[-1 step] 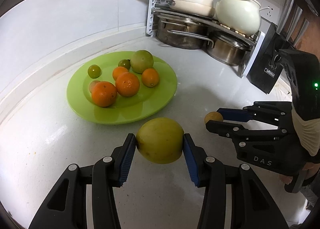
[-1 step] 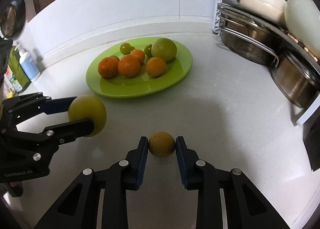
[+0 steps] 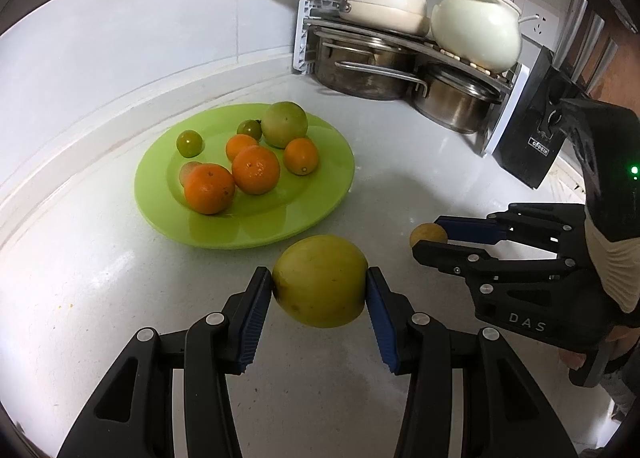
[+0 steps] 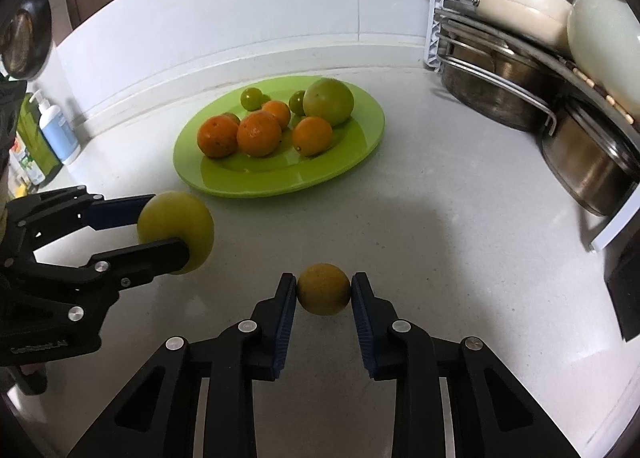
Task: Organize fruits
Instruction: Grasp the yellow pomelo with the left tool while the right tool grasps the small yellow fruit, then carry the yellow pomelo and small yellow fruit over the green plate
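A large yellow-green fruit (image 3: 320, 281) is clamped by the left hand-held gripper (image 3: 319, 298) near the green plate (image 3: 168, 214); it is held above the worktop (image 3: 80, 298). A small yellow-orange fruit (image 4: 323, 289) is clenched by the right hand-held gripper (image 4: 323, 294).

Both grippers: black linkage fingers (image 3: 224, 342), blue ribbed pads (image 4: 286, 322), silver screws; right gripper (image 3: 430, 236) body marked "DAS", green LED.

white counter (image 4: 460, 226), green plate (image 4: 360, 146), pot rack (image 4: 436, 38)
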`<state>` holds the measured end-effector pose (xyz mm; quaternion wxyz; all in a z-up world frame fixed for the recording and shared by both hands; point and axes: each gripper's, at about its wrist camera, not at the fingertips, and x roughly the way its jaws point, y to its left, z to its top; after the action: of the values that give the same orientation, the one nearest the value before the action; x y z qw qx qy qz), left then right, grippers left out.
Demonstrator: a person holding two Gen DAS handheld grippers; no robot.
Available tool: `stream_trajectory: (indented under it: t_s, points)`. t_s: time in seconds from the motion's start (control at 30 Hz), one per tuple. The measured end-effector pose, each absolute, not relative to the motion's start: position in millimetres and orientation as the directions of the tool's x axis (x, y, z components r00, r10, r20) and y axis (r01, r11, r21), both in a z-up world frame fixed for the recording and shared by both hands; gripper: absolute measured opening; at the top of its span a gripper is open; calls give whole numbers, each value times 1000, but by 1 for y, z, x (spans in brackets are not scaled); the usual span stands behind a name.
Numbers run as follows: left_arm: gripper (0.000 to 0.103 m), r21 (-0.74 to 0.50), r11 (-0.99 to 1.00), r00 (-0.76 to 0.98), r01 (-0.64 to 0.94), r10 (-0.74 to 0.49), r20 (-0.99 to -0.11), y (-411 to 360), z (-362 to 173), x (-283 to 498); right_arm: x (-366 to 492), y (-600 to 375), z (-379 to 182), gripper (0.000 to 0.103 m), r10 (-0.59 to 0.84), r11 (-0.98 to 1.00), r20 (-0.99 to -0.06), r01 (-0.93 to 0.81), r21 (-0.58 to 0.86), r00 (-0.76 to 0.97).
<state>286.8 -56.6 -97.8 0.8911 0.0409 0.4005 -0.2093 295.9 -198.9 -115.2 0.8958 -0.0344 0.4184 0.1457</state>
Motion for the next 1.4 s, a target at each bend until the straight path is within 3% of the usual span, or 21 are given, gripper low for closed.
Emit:
stream_trajectory:
  t_s: [0.8,1.4]
  points:
    - [47,13,940,766,341,-270,-584,-21,-33,331,331,-164,-37,29,296,941,-598,-333,52,744]
    - [47,-1,948,730,317,-245,-638,-13,-51,396,393,-147,-43,29,312,933,-607,-357,49,731]
